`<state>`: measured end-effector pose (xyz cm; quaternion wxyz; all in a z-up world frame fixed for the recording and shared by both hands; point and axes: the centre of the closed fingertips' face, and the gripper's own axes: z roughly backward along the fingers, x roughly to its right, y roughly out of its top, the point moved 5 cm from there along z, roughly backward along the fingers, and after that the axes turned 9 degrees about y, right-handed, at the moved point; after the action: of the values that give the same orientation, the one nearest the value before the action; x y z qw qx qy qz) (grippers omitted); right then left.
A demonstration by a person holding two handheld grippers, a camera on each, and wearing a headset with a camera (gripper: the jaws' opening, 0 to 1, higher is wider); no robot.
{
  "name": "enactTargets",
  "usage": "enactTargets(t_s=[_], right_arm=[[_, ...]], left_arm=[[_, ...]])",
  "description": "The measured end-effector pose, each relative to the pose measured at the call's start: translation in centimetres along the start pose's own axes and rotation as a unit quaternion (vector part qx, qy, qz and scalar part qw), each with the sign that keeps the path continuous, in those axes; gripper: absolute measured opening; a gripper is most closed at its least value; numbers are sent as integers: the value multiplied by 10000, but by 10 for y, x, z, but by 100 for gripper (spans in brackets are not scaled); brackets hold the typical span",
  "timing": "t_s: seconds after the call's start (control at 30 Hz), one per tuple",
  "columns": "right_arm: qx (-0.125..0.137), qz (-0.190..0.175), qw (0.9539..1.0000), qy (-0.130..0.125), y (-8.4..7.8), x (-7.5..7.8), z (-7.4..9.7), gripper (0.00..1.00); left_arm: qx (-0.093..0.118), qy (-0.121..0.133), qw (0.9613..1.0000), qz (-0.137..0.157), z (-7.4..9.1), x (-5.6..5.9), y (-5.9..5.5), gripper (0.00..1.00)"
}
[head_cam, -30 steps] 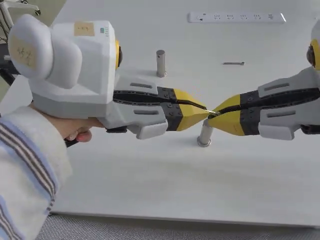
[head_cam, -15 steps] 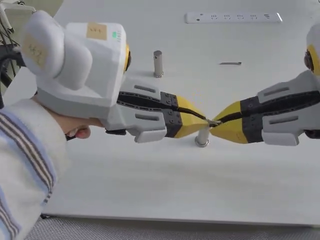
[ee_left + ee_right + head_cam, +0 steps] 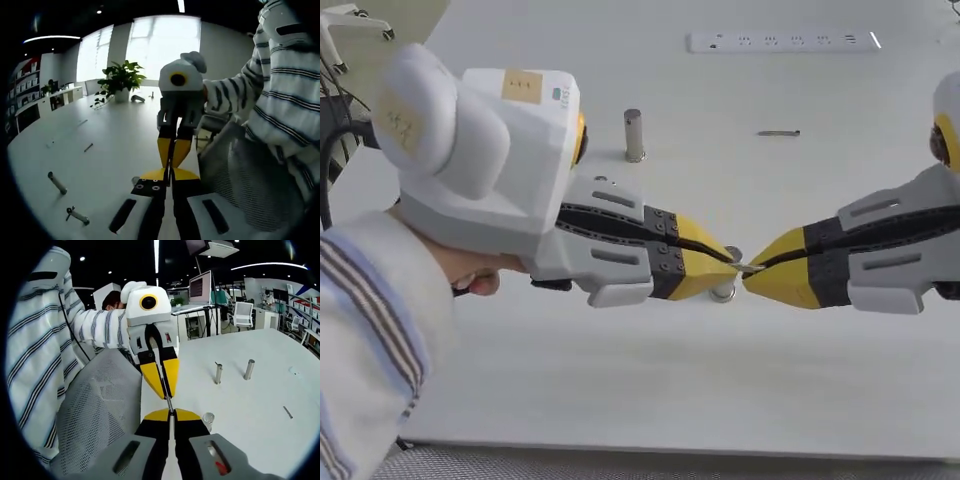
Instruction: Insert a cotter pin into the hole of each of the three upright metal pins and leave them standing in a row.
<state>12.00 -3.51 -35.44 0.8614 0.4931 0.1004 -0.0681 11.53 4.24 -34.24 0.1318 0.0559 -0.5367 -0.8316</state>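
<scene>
With your left claw (image 3: 725, 262) and right claw (image 3: 753, 270) both clenched on the cotter pin (image 3: 744, 267), just right of frame centre above the near upright metal pin (image 3: 724, 291), keep it level, line it with the hole, and push gently so that pin does not topple.

Head view: left gripper (image 3: 728, 258) enters from frame left, right gripper (image 3: 750, 270) from frame right. Tips meet at ctr, both clamped on cotter pin (image 3: 744, 267) btwn them. Metal pin (image 3: 724, 291) stands on table (image 3: 620, 380) just under tips. 2nd pin (image 3: 634, 135) upper ctr-left, loose cotter pin (image 3: 778, 132) to its right, power strip (image 3: 785, 41) along top.
</scene>
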Motion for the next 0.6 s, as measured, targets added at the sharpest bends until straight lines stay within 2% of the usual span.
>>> enactTargets(t_s=[0.2,0.6], right_arm=[[-70,110,9999,-90,-2,-2,1,0],[-136,168,9988,-432,-10,6,12,0]], left_arm=[[-24,44,10000,3,-1,-3,-1,1],[-78,270,9996,-22,-1,-22,-4,10]])
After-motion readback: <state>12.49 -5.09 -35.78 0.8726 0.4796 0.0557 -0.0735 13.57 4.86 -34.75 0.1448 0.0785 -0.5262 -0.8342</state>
